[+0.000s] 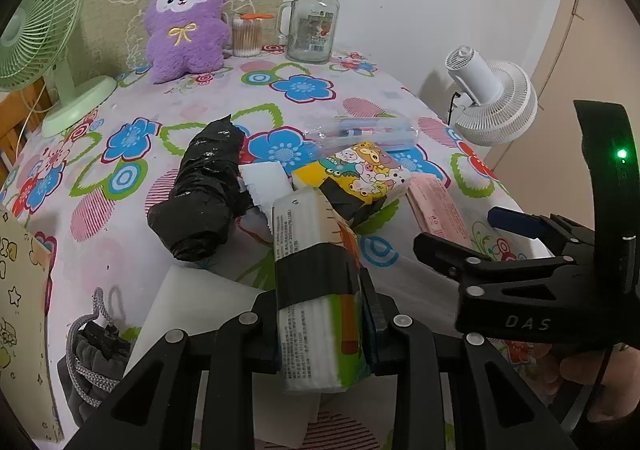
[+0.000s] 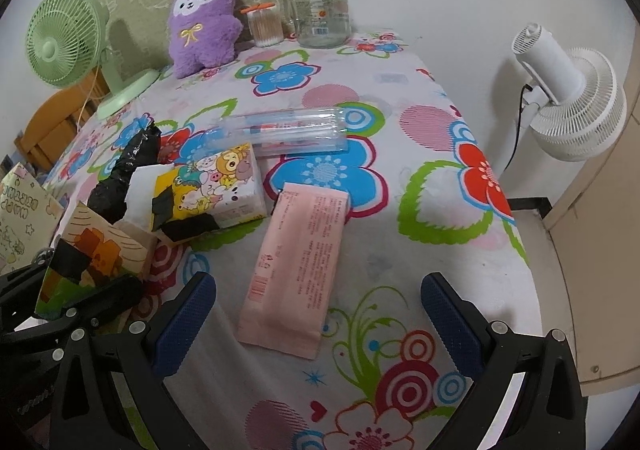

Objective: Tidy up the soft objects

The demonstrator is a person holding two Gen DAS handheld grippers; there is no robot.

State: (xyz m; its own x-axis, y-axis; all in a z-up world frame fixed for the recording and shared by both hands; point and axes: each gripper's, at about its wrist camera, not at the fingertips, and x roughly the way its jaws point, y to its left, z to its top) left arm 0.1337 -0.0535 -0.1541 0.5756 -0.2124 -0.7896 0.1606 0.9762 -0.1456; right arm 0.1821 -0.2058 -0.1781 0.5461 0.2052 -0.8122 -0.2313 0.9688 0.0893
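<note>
At the far left stands my green fan [image 1: 36, 38] on the flowered tablecloth [image 1: 132, 210], with a yellow card [image 1: 20, 310] at the near left edge and a grey drawstring bag [image 1: 92, 358] beside it. Behind, against the wall, sits the purple plush [image 1: 182, 26], then a tub of cotton swabs [image 1: 247, 35] and a glass jar [image 1: 314, 30] with a green lid.

In the middle lies a black bag roll [image 1: 204, 190], touching a white napkin [image 1: 266, 180]. My left gripper [image 1: 320, 334] is clamped on a tissue pack [image 1: 316, 282] with a black band round it; the pads press on both of its sides, and its far end leans toward the cartoon tissue pack [image 1: 360, 170]. Whether the held pack has left the cloth, I cannot quite tell through the fisheye.

Just beyond the cartoon pack lies a clear plastic sleeve [image 2: 288, 130]. To the right of the cartoon pack the pink pack [image 2: 296, 266] lies flat on the cloth. My right gripper [image 2: 316, 314] hangs over the near end of it, jaws wide apart, with the pink pack between the blue pads [image 2: 184, 322] but touching neither.

At the far right, off the table, a white fan [image 2: 568, 98] stands by the wall.
</note>
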